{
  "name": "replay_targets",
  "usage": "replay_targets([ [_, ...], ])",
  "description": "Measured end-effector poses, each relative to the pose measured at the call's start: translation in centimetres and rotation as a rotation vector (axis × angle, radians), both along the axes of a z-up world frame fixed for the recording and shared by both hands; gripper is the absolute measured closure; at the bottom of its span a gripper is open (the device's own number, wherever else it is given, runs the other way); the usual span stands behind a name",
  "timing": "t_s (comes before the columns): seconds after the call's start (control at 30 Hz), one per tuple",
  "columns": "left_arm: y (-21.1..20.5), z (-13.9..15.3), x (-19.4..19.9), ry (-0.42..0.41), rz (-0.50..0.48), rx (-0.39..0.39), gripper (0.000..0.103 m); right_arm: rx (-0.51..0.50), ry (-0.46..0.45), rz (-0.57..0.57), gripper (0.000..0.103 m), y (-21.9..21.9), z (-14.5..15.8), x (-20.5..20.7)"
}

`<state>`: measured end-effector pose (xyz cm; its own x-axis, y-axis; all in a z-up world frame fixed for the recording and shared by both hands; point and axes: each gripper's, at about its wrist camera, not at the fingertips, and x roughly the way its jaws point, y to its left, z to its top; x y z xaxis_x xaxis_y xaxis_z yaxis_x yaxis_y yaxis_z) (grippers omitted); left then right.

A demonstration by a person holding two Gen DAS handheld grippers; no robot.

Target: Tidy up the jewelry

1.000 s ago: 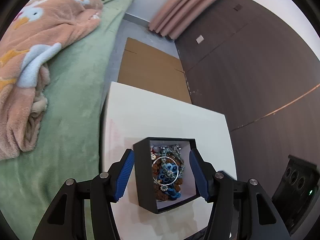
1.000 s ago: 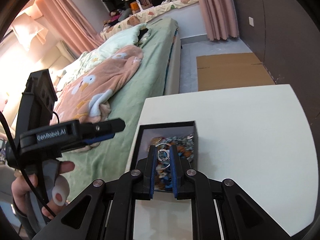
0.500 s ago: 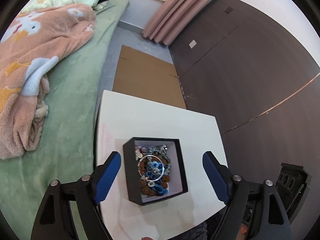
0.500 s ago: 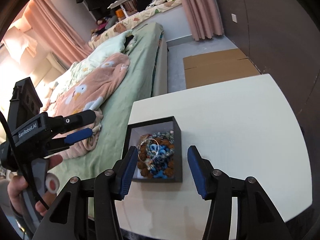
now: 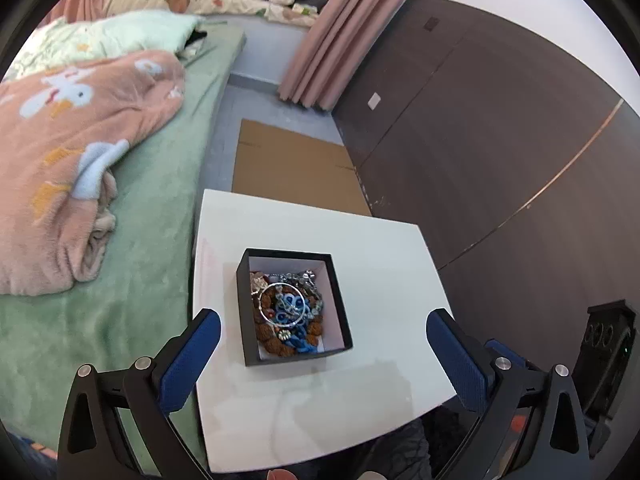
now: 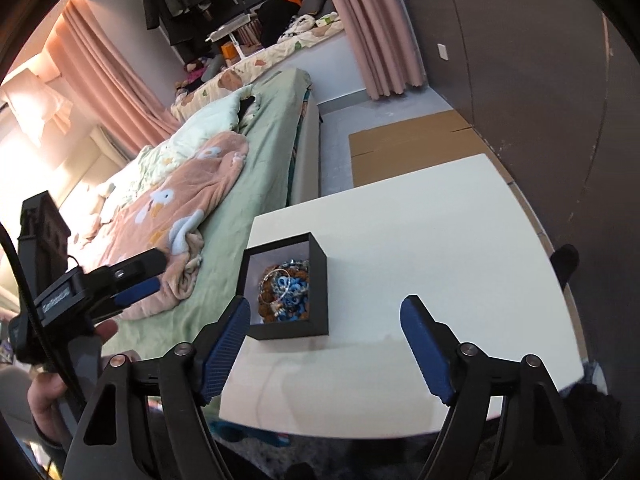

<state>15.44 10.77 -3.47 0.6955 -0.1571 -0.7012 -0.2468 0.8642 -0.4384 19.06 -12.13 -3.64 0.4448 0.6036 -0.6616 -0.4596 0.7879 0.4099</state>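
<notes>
White table (image 5: 384, 248) bears black box (image 5: 340, 300); green bed (image 5: 152, 216) alongside.

A lived-in bedroom at home: a bed (image 6: 260, 152) with green sheet and peach duck-print blanket (image 5: 68, 152), pink curtains (image 6: 384, 32), hanging clothes (image 6: 176, 4), flattened cardboard (image 5: 292, 168) on the floor.

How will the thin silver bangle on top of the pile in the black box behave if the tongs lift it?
The silver bangle looks like a rigid thin hoop, so it probably keeps its shape. Its smooth metal may slip between the pads. It lies on tangled beads and blue pieces in the black box, so neighbours might snag and come up too.
</notes>
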Motion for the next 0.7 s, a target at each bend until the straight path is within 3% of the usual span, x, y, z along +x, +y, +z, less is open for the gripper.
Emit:
replay_targets([
  [0.13, -2.1, 1.6, -2.3, -0.039, -0.005, 0.082, 0.000, 0.017, 0.002, -0.026, 0.008, -1.8, 0.3, -1.0],
  [0.3, -4.6, 2.6, -4.4, -0.044, -0.016, 0.168, 0.000, 0.003, -0.003, -0.037, 0.005, -3.5, 0.3, -2.7],
  [0.33, -5.3, 2.9, -5.0, -0.051, -0.023, 0.186, 0.001, 0.000, -0.018, -0.041, 0.000, -3.9, 0.4, -3.2],
  [0.7, -9.7, 5.5, -9.9, -0.102, -0.028, 0.305, 0.000, 0.007, -0.091, -0.049, 0.000, -7.5, 2.7, -7.5],
])
